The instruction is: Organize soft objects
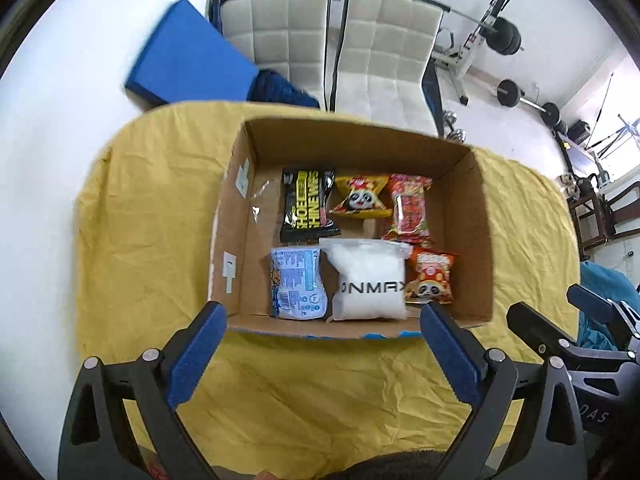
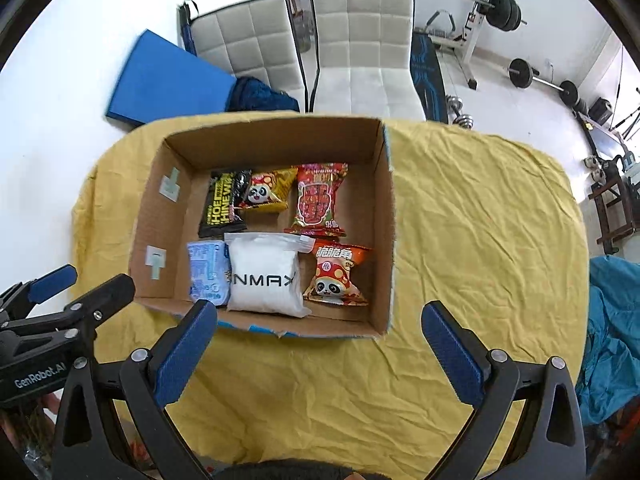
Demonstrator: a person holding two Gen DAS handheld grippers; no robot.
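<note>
Left hand-held gripper (image 1: 322,320) jaws spread wide, nothing between them; right hand-held gripper (image 2: 320,318) same, empty, both above the yellow-clothed table (image 2: 460,220). Beyond them the cardboard box (image 2: 382,216) holds six soft packs in two rows: blue pack (image 2: 208,272), white pouch (image 2: 266,276), panda snack (image 2: 338,276) in front; black pack (image 2: 224,204), yellow panda bag (image 2: 266,192), red bag (image 2: 320,200) behind. Looks finished; if tidying, nudge lightly, don't crush. Pouch lettering partly cut off; table's near edge is hidden by the grippers.
</note>
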